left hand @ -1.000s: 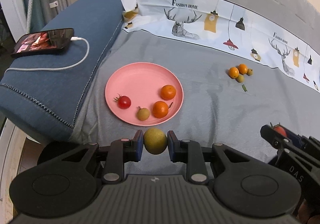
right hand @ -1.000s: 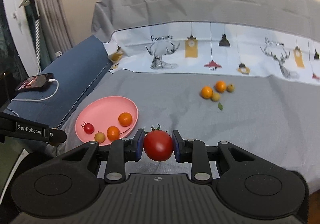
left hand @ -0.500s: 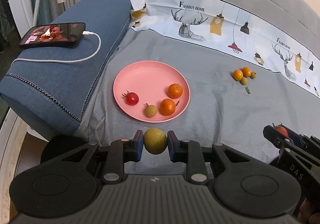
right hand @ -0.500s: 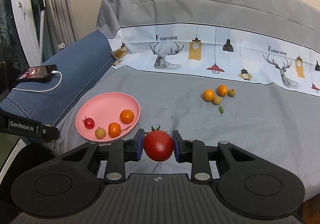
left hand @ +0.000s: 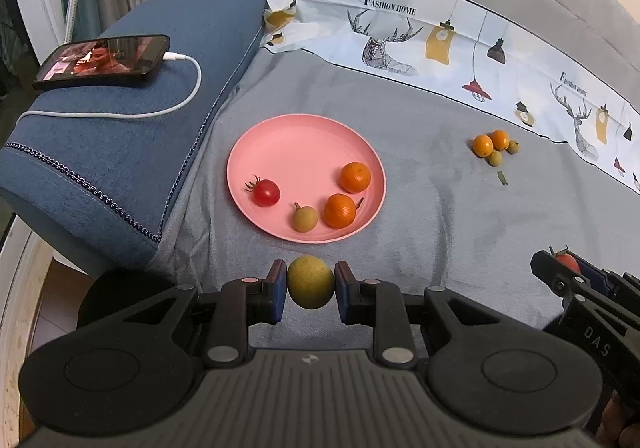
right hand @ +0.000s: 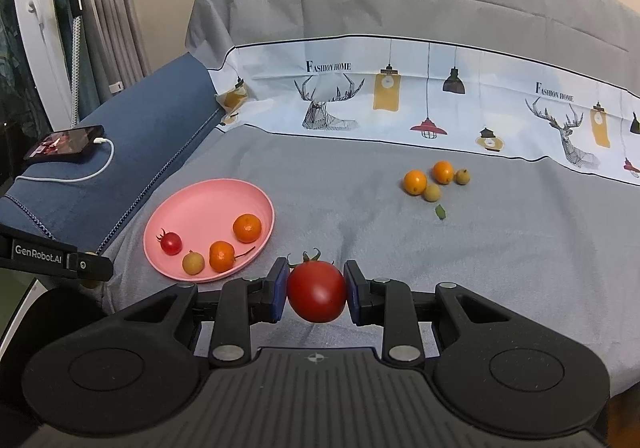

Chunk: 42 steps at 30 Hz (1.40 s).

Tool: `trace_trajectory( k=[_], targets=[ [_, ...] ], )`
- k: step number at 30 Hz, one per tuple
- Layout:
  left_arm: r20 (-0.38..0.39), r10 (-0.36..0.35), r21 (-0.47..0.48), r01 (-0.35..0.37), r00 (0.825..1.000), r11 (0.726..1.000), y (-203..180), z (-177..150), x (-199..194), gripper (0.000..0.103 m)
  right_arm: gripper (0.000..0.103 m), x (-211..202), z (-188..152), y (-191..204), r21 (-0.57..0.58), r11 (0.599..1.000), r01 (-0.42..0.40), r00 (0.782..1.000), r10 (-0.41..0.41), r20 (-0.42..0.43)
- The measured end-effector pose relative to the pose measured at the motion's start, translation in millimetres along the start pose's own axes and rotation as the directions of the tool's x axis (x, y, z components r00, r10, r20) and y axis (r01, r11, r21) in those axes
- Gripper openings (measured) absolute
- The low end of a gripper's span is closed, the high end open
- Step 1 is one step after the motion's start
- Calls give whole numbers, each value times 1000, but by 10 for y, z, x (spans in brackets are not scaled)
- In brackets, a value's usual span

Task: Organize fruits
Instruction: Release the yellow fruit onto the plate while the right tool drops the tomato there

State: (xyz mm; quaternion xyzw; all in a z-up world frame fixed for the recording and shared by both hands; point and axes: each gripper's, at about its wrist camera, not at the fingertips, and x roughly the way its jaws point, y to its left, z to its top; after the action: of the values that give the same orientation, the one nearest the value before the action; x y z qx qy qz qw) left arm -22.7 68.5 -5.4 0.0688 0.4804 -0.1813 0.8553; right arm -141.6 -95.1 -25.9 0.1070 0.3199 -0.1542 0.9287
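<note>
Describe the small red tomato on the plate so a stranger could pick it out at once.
Find the pink plate on the grey bedspread, beside the blue cushion. The small red tomato lies apart on its left side. It is the plate's only red fruit, with a green stem.

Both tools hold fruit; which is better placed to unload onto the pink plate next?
Left. The left tool, gripping the yellow-green fruit, faces the pink plate squarely just ahead; the right tool with its tomato sits off to the plate's right.

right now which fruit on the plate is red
The small tomato at the plate's left side; the other three there are two oranges and a yellow-green fruit.
</note>
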Motion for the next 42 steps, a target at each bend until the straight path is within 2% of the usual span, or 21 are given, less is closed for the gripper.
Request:
trace_trajectory(
  k=[14,42],
  targets=[
    [-27,17,-42,-18,999,999,153,269,317,28,31,401,204,113,-17,999,-30,999,29,-34],
    [-134,35,-85,-47,990,995,324,776,1428,28,31,1762,530,625,-59,986,-157,979,148,-143]
  ],
)
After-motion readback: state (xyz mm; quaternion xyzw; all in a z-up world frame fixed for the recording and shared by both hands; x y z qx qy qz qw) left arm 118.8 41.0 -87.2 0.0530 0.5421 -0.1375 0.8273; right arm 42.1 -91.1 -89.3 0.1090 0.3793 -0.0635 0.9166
